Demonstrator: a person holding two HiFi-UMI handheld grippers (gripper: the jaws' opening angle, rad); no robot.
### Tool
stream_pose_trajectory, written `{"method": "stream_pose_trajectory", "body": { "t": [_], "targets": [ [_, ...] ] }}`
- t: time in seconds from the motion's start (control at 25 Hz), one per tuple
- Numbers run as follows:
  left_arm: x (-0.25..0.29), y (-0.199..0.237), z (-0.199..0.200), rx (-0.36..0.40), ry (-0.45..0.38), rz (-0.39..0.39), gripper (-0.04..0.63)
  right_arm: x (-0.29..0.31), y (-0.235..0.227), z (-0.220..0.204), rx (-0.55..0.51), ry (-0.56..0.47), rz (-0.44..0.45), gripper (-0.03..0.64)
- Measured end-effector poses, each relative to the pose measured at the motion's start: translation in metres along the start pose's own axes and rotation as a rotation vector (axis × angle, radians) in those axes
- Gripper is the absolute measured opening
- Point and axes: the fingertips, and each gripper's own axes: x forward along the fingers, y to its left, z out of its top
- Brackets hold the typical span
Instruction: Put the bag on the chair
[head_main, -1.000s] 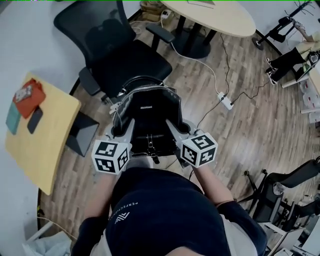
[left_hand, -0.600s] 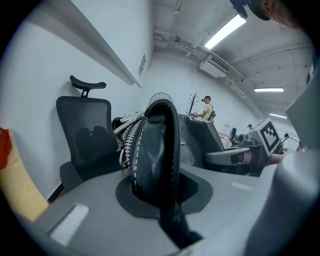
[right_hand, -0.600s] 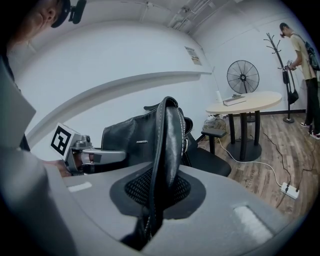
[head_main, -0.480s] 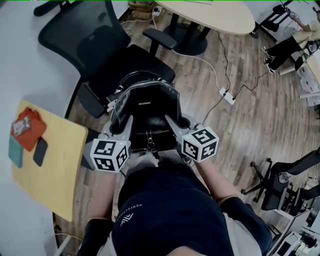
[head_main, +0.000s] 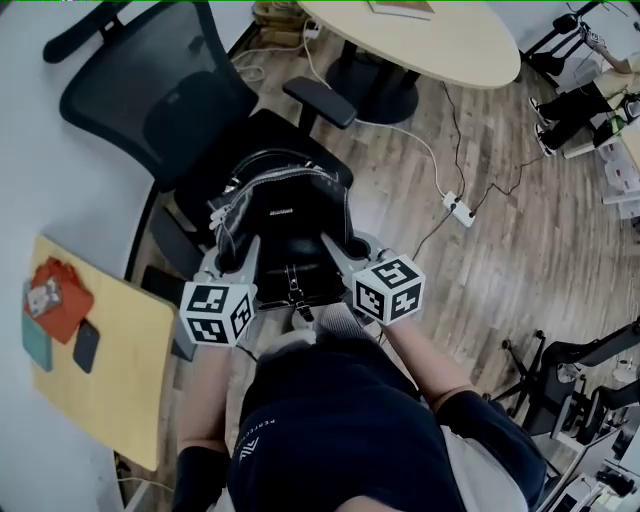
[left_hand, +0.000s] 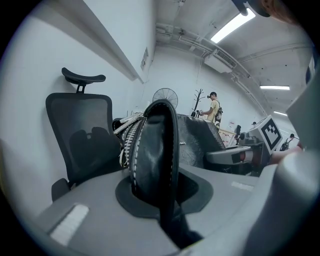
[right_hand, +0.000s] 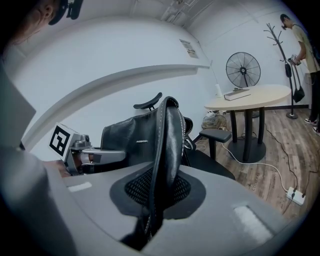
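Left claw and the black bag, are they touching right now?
Touching. In the left gripper view the left claw is clamped on the bag, whose edge runs down between its jaws.

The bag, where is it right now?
Head view, centre: the bag is clamped at its sides by the left gripper and right gripper, over the seat of the black chair, just ahead of the person.

Wood floor (head_main: 520, 260), oval table (head_main: 445, 42), white wall (head_main: 35, 150)
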Motion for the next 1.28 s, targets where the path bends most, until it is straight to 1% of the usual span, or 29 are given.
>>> {"method": "stream_pose_trajectory", "body": {
  "t": [0.12, 0.28, 0.56, 1.0, 1.28],
  "targets": [
    [0.025, 0.016, 0.013, -0.005, 0.013, 0.012, 0.063, 0.023, -0.019, 0.014, 0.004, 0.009, 0.005, 0.031],
    [0.062, 0.036, 0.026, 0.013, 0.03, 0.022, 0.064, 0.053, -0.048, 0.027, 0.027, 0.007, 0.006, 0.031],
    [0.121, 0.062, 0.042, 0.037, 0.061, 0.006, 0.065, 0.094, -0.092, 0.042, 0.058, 0.003, -0.023, 0.032],
    [0.2, 0.093, 0.038, 0.076, 0.126, -0.04, 0.071, 0.142, -0.148, 0.035, 0.127, 0.002, -0.089, 0.032],
    [0.238, 0.112, 0.029, 0.094, 0.138, -0.051, 0.098, 0.163, -0.17, 0.025, 0.157, -0.011, -0.146, 0.032]
  ]
}}
